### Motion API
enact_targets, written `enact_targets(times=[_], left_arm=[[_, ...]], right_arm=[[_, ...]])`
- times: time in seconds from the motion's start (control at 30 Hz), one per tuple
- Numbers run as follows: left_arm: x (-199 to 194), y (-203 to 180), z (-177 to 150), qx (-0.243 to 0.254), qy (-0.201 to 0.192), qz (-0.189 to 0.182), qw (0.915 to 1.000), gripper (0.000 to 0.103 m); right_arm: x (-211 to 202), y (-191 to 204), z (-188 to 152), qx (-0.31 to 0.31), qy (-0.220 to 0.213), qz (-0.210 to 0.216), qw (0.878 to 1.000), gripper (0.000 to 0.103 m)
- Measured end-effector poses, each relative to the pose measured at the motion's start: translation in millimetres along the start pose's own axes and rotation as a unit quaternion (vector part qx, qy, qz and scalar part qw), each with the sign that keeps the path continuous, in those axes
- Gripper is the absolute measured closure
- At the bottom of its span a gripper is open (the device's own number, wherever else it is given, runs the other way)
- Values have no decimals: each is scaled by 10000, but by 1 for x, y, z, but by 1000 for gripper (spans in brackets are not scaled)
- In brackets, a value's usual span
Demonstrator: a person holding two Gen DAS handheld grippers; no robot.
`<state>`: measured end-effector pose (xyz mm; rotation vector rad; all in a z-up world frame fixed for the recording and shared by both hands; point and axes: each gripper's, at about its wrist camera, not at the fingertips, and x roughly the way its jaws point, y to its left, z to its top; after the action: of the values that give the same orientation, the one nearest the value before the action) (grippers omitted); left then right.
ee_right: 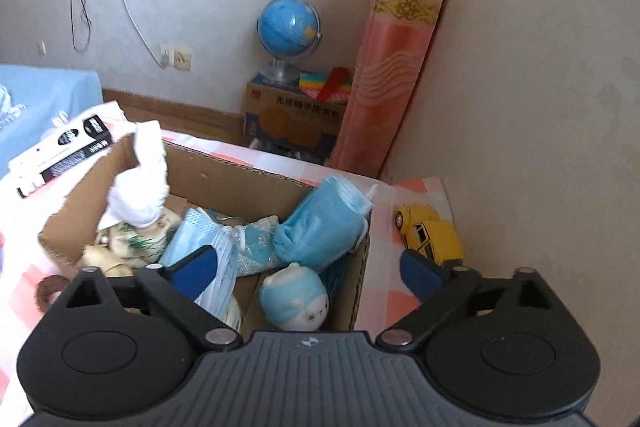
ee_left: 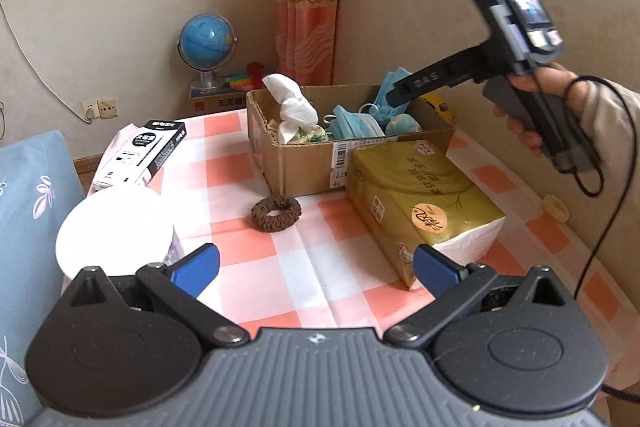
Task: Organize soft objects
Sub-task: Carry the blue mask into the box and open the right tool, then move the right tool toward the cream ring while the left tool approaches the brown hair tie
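Checked cloth covers the tabletop [ee_left: 304,267]; the brown scrunchie [ee_left: 276,214] lies near its middle, just before the cardboard box [ee_left: 304,163]. Likely light and squashy; pinch 1 side of its ring. Left gripper [ee_left: 316,269] and right gripper [ee_right: 308,269] gape wide, empty.

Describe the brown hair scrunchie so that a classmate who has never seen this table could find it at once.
Start at the cardboard box on the checked tablecloth. Just in front of its near wall, left of the yellow tissue pack, lies the scrunchie. It is the only dark brown, ruffled ring with a hole through its middle.
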<state>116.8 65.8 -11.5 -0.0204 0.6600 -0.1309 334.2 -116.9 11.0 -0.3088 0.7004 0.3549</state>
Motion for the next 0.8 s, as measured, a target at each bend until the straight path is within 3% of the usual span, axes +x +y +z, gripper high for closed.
enact_targets(times=[0.3, 0.8], left_arm=[[-3, -3, -2, -12, -34, -11, 10000, 1], [-3, -7, -6, 112, -56, -18, 9999, 1]], right_arm=[[-45, 5, -26, 108, -194, -122, 9997, 0], [-111, -2, -122, 926, -242, -672, 9931, 0]])
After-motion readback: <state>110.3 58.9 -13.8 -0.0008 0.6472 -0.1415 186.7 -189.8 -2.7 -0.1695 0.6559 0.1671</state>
